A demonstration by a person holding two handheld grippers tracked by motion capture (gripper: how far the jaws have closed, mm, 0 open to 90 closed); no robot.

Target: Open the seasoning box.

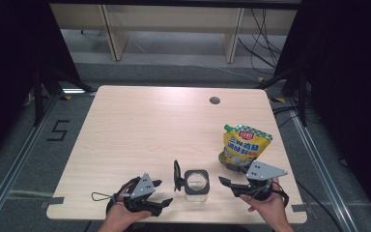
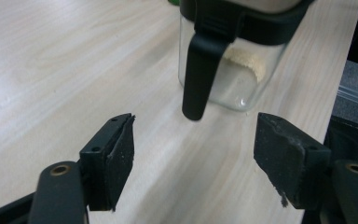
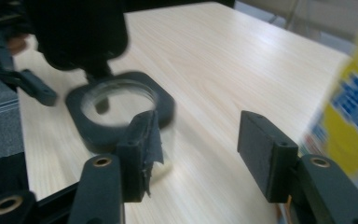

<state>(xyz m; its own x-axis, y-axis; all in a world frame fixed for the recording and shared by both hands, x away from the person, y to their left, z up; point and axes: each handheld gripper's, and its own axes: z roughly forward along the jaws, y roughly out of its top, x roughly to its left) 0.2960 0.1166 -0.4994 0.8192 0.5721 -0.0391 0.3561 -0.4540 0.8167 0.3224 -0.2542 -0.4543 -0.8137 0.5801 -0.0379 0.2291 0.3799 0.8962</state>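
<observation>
A small clear jar (image 1: 196,184) with a black square rim stands near the table's front edge, its black lid (image 1: 177,175) flipped up on the left side. A little pale powder lies in the jar (image 2: 235,70). My left gripper (image 1: 163,192) is open just left of the jar, and its jaws (image 2: 200,149) point at the hanging lid (image 2: 198,70). On the jar's right, my right gripper (image 1: 228,186) is open with nothing between its jaws (image 3: 200,144); the jar (image 3: 121,107) sits beyond its left jaw. A yellow spouted pouch (image 1: 245,145) stands behind the right gripper.
The light wooden table (image 1: 149,125) has a round cable hole (image 1: 215,100) at the back right. The pouch (image 3: 349,107) stands close on the right in the right gripper view. The front edge of the table lies just under both hands.
</observation>
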